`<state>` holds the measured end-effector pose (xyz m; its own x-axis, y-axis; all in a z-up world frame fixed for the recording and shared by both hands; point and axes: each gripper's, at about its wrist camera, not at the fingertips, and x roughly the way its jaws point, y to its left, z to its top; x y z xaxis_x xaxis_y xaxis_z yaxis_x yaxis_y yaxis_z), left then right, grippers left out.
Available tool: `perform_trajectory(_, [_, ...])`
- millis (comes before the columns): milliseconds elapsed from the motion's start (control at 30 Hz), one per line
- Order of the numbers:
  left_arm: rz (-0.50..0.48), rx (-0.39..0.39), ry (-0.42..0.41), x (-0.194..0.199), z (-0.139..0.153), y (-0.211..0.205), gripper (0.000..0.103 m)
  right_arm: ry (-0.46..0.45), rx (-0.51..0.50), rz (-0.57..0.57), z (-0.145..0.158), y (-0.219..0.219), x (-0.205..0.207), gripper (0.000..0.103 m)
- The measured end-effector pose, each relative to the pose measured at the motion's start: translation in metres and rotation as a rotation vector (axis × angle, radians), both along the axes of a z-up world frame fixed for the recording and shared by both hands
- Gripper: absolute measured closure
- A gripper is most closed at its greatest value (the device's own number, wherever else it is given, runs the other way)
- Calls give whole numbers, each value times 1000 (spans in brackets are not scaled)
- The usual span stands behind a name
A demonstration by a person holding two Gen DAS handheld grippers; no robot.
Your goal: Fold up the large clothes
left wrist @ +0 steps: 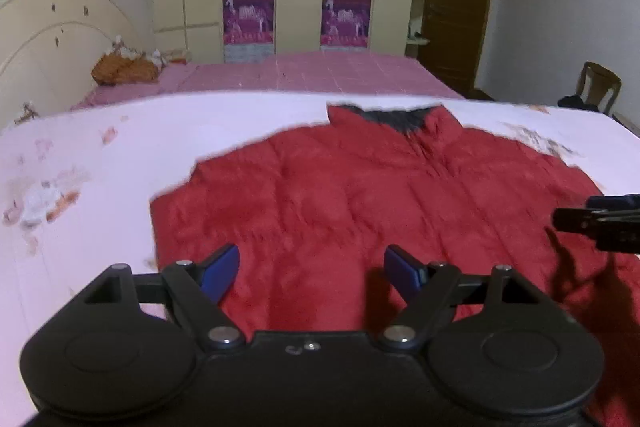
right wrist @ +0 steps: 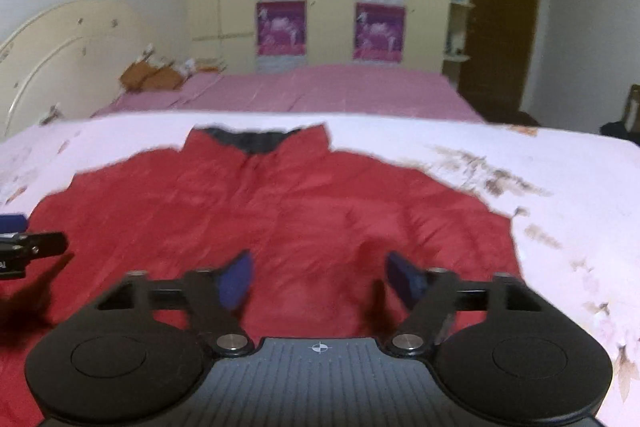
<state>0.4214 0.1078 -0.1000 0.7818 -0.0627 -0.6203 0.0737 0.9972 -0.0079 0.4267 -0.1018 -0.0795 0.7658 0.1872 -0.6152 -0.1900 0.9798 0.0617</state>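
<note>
Two tongs hover over a red jacket [left wrist: 360, 195] spread flat on the white floral sheet [left wrist: 100, 155] of the near bed, its dark-lined collar at the far side. Left tongs [left wrist: 312, 269] stand open with nothing between their blue pads, above the jacket's near left part. Right tongs [right wrist: 320, 277] stand open and empty too, nearer its right side.

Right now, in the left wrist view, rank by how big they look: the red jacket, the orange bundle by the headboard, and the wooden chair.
1. red jacket, by far.
2. orange bundle and wooden chair look alike, both distant; no ranking.
</note>
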Motion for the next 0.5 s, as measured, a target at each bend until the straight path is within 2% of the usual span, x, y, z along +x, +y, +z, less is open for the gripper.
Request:
perform_trajectory(133, [9,33,39,-1,-22,6,21,78,-71,-22,-24,2,6,40])
perform_trajectory(233, [22,38,29,-8,-12,12,23,99,-61,-69,-24,-5,7,40])
perform_trajectory(267, [24,32,20,-13,-9,15,20,79,-56,-81,-18,-8,2,40])
perform_trajectory(300, [31,24,13,-19,-6,19,16,58,-35,-89,-12,-14,-4,40])
perform_trajectory(333, [46,23,10,-27,-4,24,6,47,-13,-96,-7,-19,-10,40])
perform_trajectory(367, [56,28,10,-34,-3,27,2,45,14,-107,-2,-28,-18,40])
perform_trajectory(500, [78,9,39,-79,-2,52,6,112,133,-158,6,-70,-46,39])
